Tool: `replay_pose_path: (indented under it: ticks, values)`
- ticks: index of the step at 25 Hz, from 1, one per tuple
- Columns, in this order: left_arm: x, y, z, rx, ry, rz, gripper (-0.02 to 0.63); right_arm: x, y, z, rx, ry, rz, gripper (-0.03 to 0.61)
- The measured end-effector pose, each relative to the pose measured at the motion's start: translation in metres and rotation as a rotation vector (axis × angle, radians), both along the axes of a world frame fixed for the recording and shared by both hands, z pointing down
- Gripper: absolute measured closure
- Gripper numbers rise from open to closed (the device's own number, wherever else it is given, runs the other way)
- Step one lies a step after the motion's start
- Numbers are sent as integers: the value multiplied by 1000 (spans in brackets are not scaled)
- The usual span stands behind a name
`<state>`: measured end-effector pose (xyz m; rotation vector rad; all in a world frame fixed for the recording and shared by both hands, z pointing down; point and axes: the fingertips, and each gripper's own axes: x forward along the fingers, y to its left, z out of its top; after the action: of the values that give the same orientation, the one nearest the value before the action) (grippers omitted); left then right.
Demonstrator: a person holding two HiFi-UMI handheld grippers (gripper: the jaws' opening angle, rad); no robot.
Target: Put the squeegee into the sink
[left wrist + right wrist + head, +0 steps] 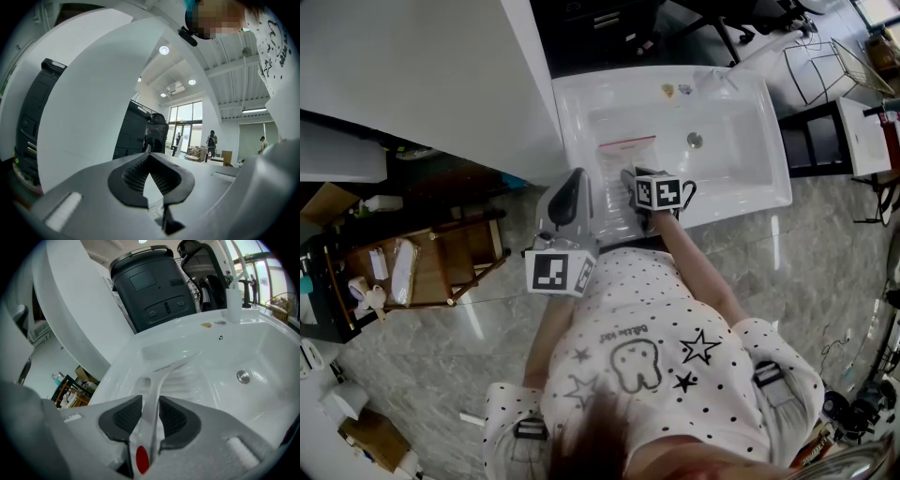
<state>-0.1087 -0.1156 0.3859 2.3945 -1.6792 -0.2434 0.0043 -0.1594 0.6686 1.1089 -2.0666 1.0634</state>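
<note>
The squeegee (626,150) is clear plastic with a red-edged blade. Its blade lies on the ribbed left floor of the white sink (769,141). In the right gripper view its pale handle (152,394), with a red dot at the near end, runs back between the pads of my right gripper (150,416). The pads stand just off the handle, so the gripper is open around it. My right gripper (630,178) reaches over the sink's near rim (117,376). My left gripper (572,187) hangs left of the sink, beside the counter. It is shut and empty (149,161).
The drain (695,140) sits mid-basin, also seen in the right gripper view (242,376). A white counter (412,75) stands left of the sink. A dark machine (150,287) stands behind it. A wooden shelf (422,262) is on the floor at left, a wire basket (825,61) at right.
</note>
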Motion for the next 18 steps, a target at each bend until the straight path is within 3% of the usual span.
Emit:
replay_pose_path:
  ticks: [18]
  values:
    - [-4,-2,0,-1,3,-1,618,6,0,6,-31,-2,33,459]
